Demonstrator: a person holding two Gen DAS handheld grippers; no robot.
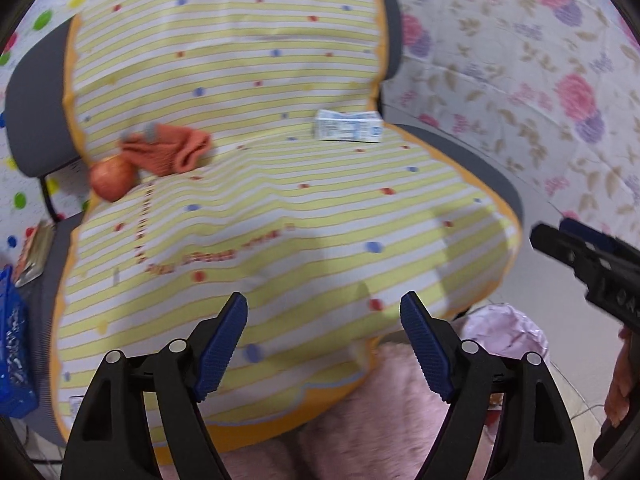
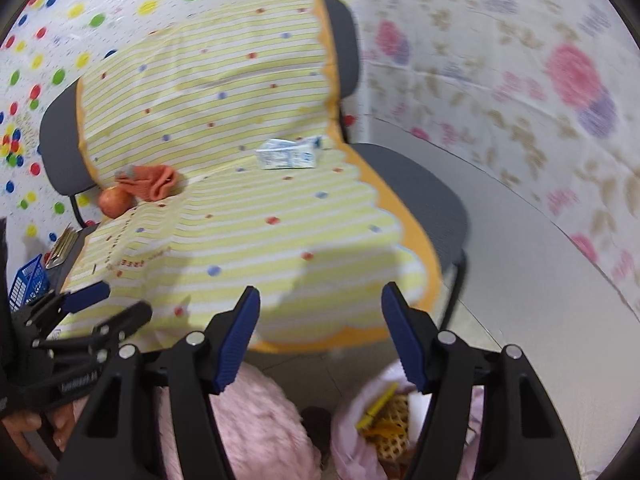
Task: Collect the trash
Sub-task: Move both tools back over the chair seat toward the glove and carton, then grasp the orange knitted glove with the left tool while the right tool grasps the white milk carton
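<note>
Carton [image 1: 347,126]: small white box with blue print, flattened and creased, lying where the chair's seat meets its back, upper centre-right of the left view. Likely the next trash item.

Bag [image 2: 360,432]: pale pink thin plastic, crinkled, mouth open, bottom right of the right view, on the floor before the chair; yellow scraps [image 2: 378,406] and a netted piece lie inside.

Cover [image 1: 280,208]: yellow-and-white striped cloth with coloured dots and an orange scalloped edge, draped over a grey padded chair [image 1: 32,112].

Cloth [image 1: 172,152]: orange knit, bunched, centre-left of the left view. Apple [image 1: 112,178]: reddish, round, smooth, touching the cloth's lower left edge. Whether either counts as trash cannot be told.

Basket [image 1: 12,340]: blue plastic lattice, left edge.

Left gripper [image 1: 324,344]: blue ribbed pads apart, nothing between, over the seat's front edge.

Right gripper [image 2: 320,338]: pads apart, empty, between seat front and bag.

Step in hand, as judged: between items, both tongs free. Next move calls for reaching up-frame to the carton, straddling its narrow side, closing gently since it crushes easily, then carrying it down to the bag's mouth.
</note>
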